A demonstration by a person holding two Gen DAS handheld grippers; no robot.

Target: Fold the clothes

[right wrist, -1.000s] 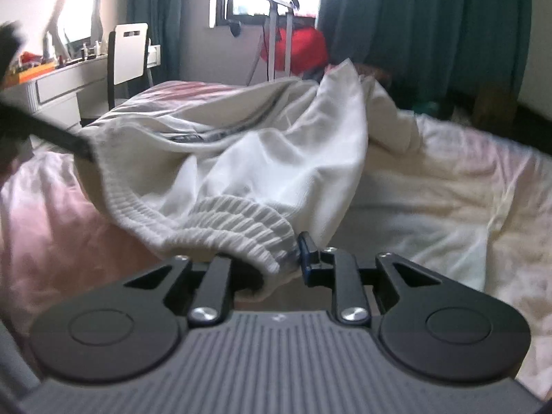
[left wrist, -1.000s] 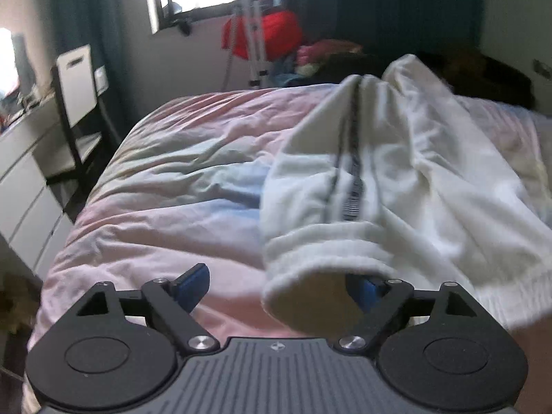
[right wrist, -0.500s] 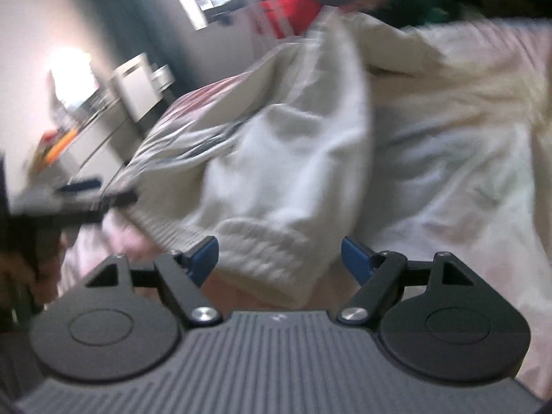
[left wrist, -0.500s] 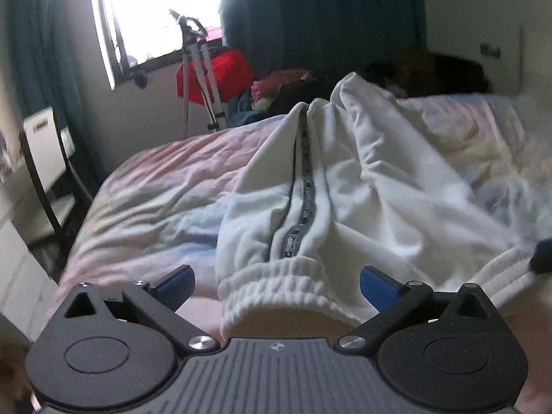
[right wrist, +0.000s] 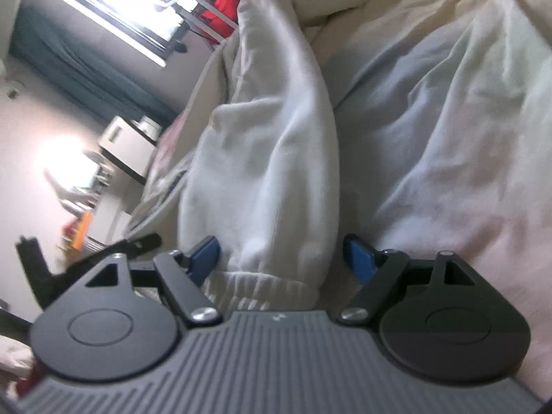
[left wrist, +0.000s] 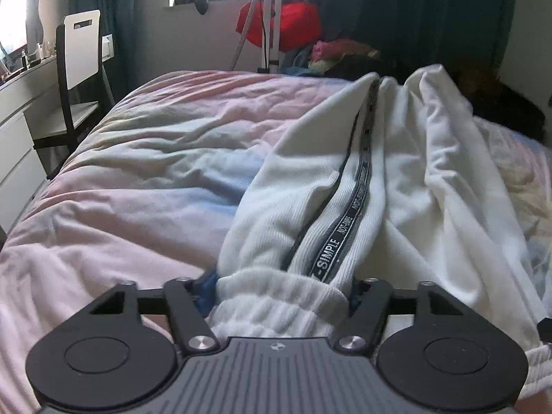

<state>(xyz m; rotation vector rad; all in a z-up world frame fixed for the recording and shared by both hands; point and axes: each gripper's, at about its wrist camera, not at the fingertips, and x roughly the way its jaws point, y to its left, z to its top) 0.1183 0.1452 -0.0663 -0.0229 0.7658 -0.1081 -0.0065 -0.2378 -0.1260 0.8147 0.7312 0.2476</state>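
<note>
White sweatpants (left wrist: 396,179) with a grey lettered side stripe lie stretched along the bed. My left gripper (left wrist: 281,293) has its fingers around the ribbed ankle cuff (left wrist: 276,296), closing in on it; the blue pads are mostly hidden by cloth. My right gripper (right wrist: 288,258) is open, tilted sideways, with its blue pads (right wrist: 360,262) either side of the other leg (right wrist: 276,158) just above its ribbed cuff (right wrist: 255,289), not pinching it.
The pink and pale blue duvet (left wrist: 145,172) covers the bed. A white chair (left wrist: 81,69) and white desk (left wrist: 13,110) stand on the left. A tripod (left wrist: 269,27) and a red bag (left wrist: 293,24) are under the window beyond the bed.
My left gripper has narrowed around the striped leg's cuff. My right gripper let go of its cuff half a second ago, rolled sideways and now straddles the leg, open.
</note>
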